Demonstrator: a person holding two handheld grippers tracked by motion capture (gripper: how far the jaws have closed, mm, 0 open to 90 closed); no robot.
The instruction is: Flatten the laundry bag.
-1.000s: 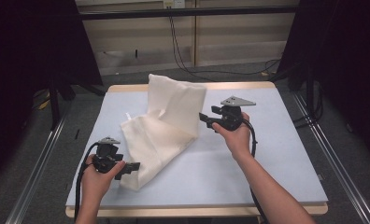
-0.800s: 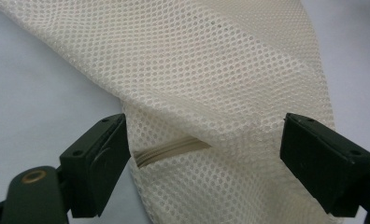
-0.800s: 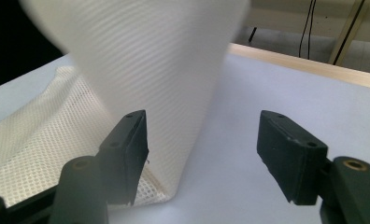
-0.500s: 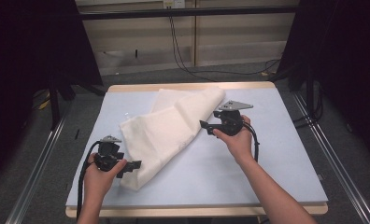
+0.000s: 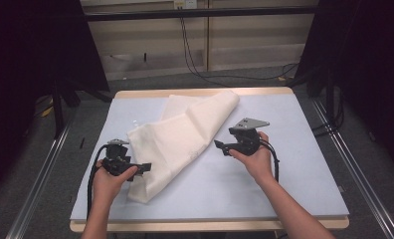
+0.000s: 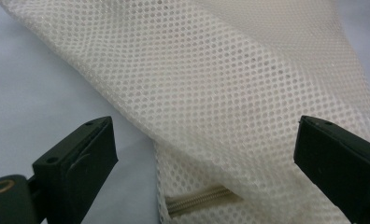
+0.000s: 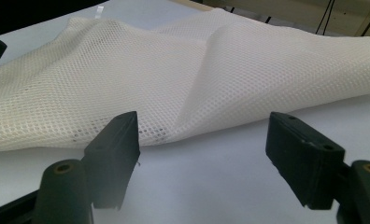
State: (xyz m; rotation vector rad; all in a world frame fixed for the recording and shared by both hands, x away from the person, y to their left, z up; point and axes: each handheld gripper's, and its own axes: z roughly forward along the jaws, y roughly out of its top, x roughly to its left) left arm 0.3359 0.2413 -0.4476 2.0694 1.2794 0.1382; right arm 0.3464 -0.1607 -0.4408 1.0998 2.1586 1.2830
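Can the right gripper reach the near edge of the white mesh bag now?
Probably yes: the right gripper, jaws open, faces the white mesh bag, with bare pale blue table top between.

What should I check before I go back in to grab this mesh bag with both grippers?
1. Left gripper open: ok, its jaws have just been opening and stand apart over the mesh bag, pads off it.
2. Right gripper open: ok, jaws have just been opening, nothing between them.
3. Bag flat on the table: not ok, a fold ridge runs along it.
4. Zipper located: ok, near the left jaws.
5. Zipper open or closed: cannot tell.
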